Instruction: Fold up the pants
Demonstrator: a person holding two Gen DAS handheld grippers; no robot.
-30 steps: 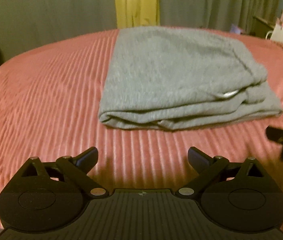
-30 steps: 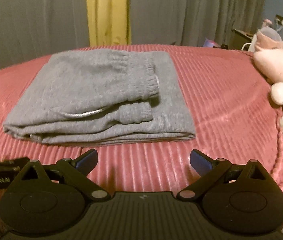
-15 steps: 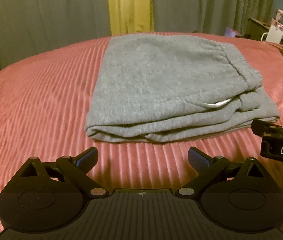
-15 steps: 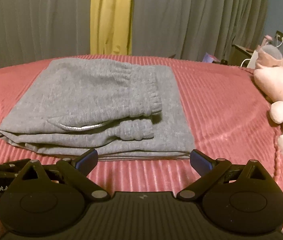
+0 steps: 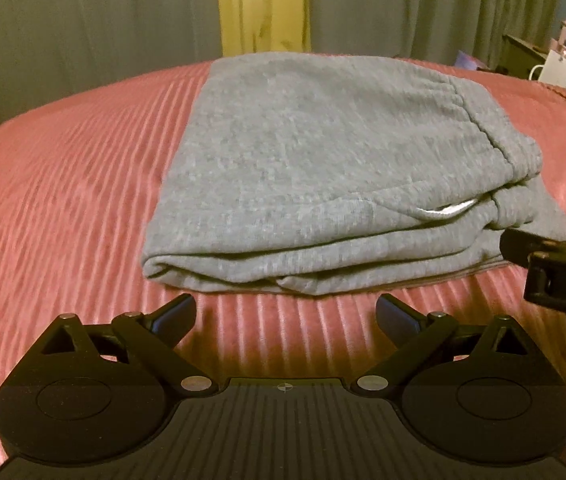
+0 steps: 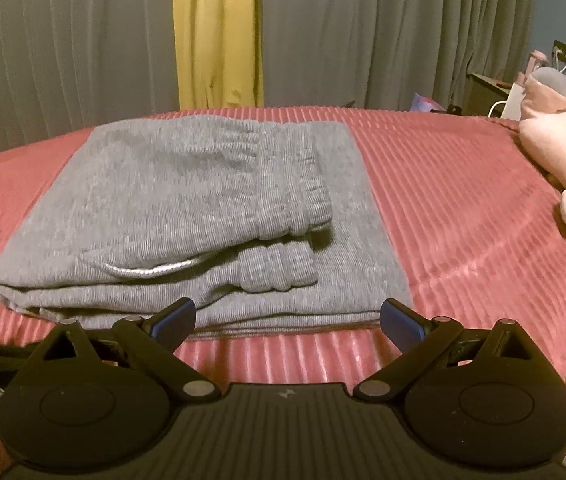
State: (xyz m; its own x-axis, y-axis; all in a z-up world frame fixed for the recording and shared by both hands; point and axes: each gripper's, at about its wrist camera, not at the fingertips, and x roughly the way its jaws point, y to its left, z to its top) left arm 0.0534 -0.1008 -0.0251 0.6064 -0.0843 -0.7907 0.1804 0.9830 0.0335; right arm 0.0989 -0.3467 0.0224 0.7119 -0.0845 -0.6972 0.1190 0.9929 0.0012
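Grey sweatpants (image 5: 323, 168) lie folded in a flat stack on the pink ribbed bedspread (image 5: 63, 184). The elastic waistband and a white drawstring show at the stack's right side. They also show in the right wrist view (image 6: 187, 216). My left gripper (image 5: 285, 316) is open and empty, just in front of the near fold edge. My right gripper (image 6: 287, 322) is open and empty, its fingertips at the stack's near edge. The right gripper's body shows at the right edge of the left wrist view (image 5: 555, 272).
A pink plush toy (image 6: 563, 148) lies on the bed at the right. Grey curtains (image 6: 363, 32) with a yellow strip (image 6: 217, 36) hang behind the bed. A dark nightstand (image 6: 491, 92) with chargers stands at the far right.
Both grippers have moved forward toward the near edge of the folded pants, which now look larger and closer. Both stay open. The pants have not moved.
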